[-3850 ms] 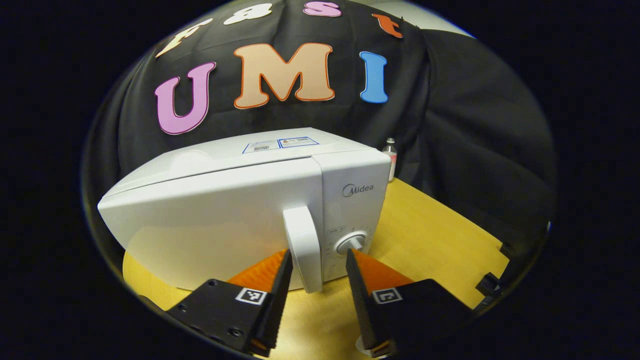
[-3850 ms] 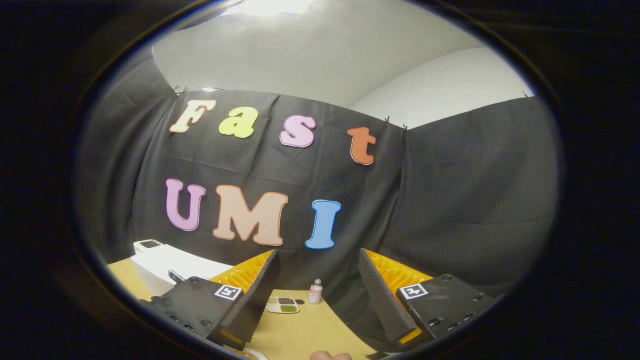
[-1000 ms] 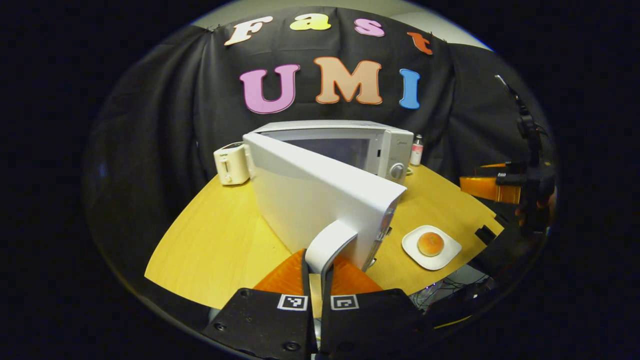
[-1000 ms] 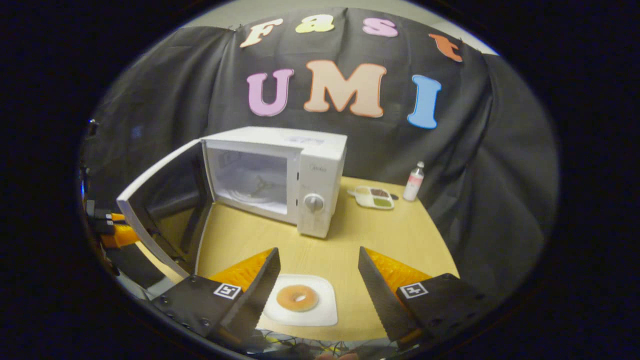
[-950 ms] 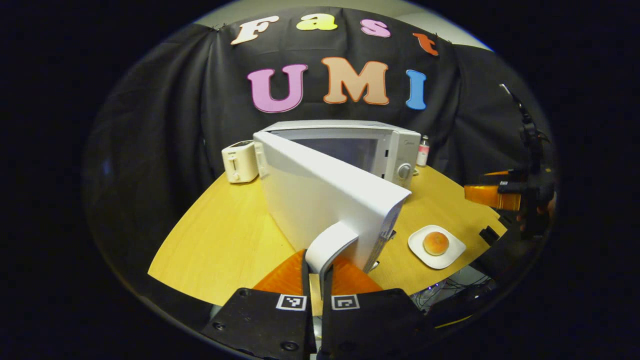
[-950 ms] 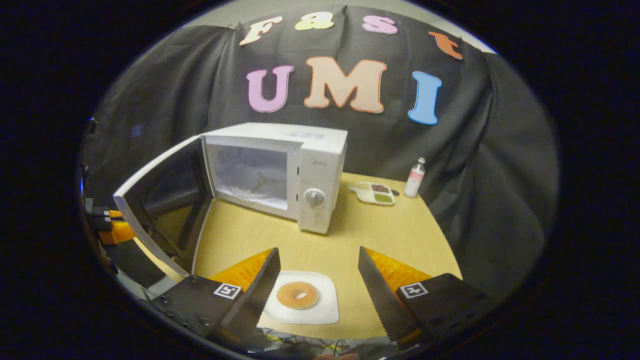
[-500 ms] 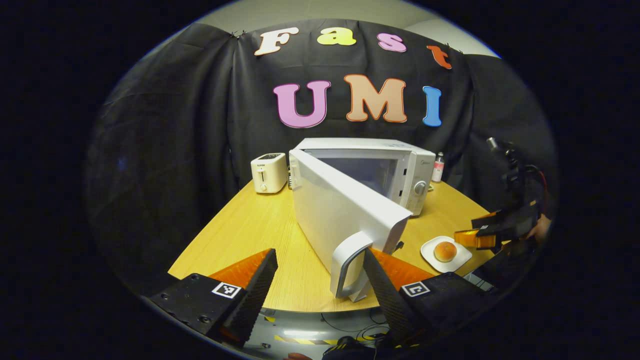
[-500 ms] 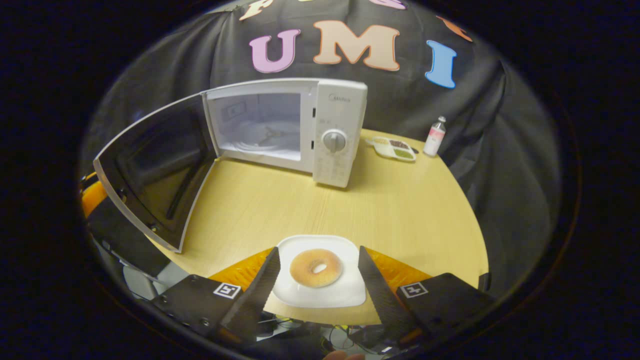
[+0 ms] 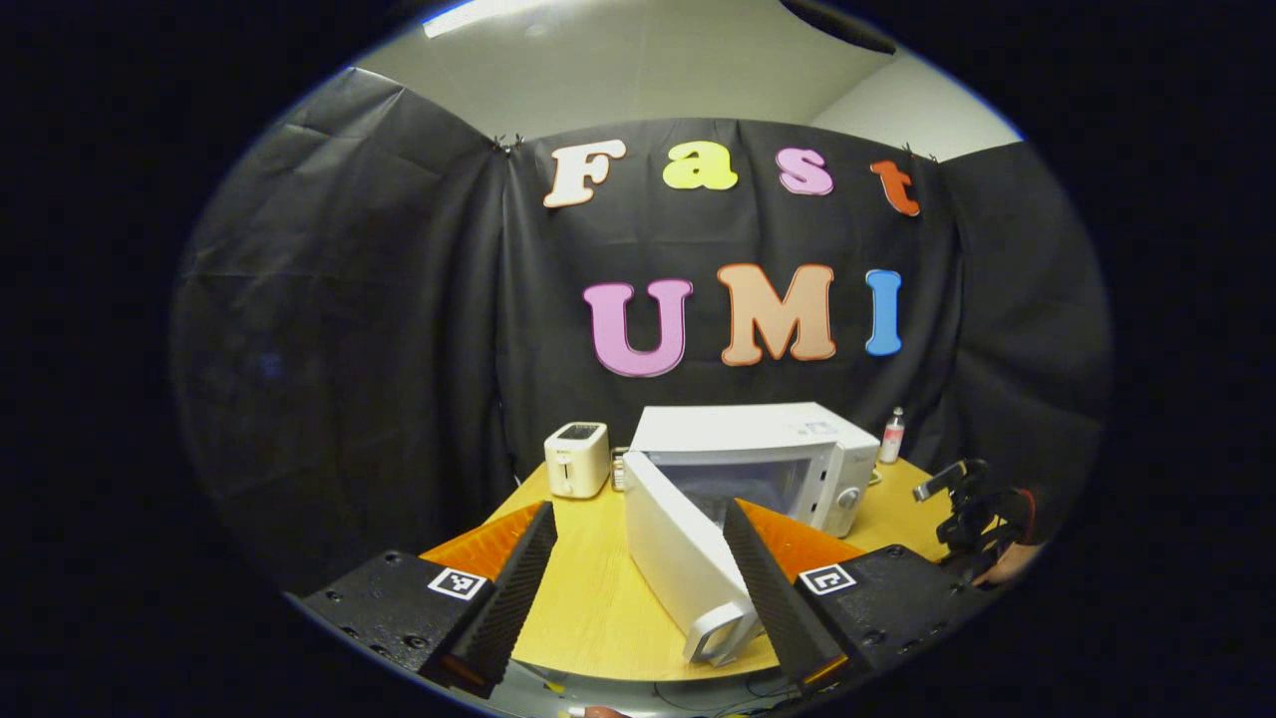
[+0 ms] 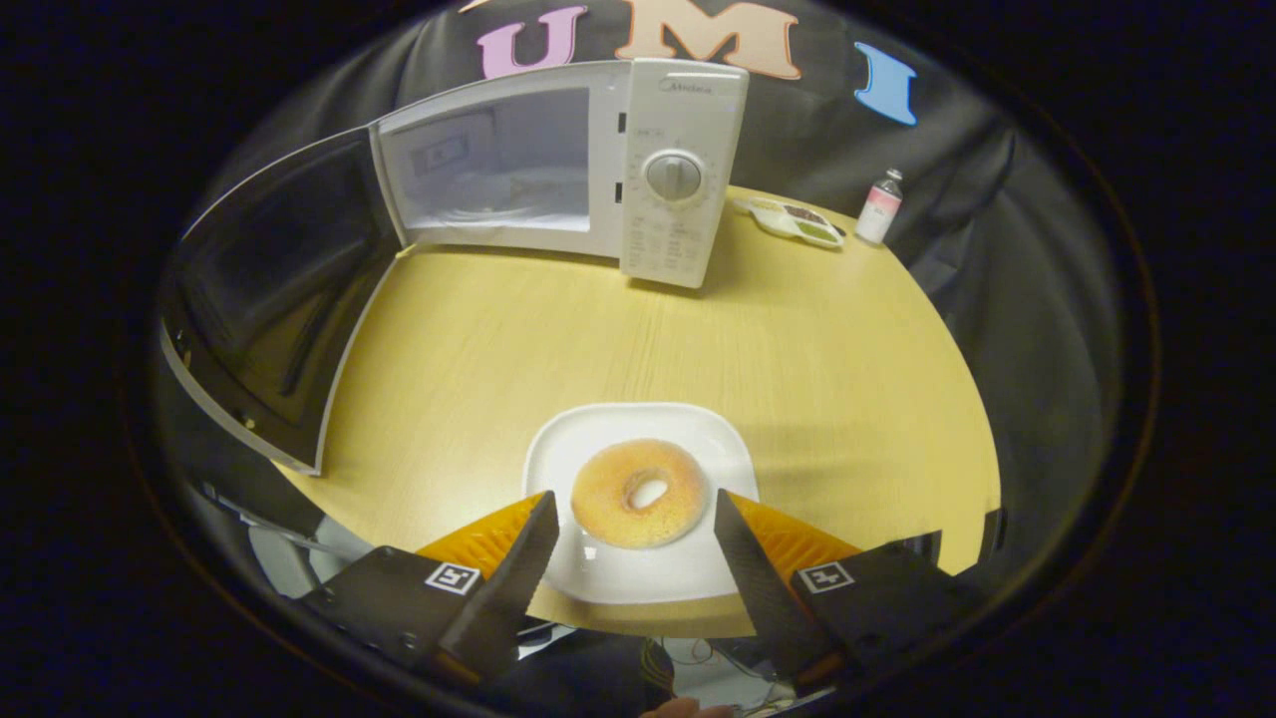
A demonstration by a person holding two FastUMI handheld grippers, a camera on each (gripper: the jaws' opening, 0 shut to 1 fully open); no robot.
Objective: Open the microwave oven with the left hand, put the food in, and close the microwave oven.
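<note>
The microwave door [image 10: 269, 299] stood wide open at ten o'clock. The right gripper [image 10: 628, 558], jaws spread and empty, straddled the bagel [image 10: 638, 492] on its plate [image 10: 698, 573], likely to grasp it. The left gripper [image 9: 638, 588] hung open, holding nothing.

Your work surface is a round, light wooden table [image 10: 797, 329], and on it the white microwave oven [image 10: 638, 160] stands at the far side with its door [image 10: 264, 299] swung wide over the table's left part. Near you sits a white, square, rounded-corner plate [image 10: 643, 573] carrying a golden ring-shaped bagel [image 10: 638, 492], close to the front edge. At the back you have a cream toaster [image 9: 576, 459] left of the oven, and to its right a small divided dish [image 10: 793, 221] just beside a little bottle with a pink label [image 10: 878, 207].
</note>
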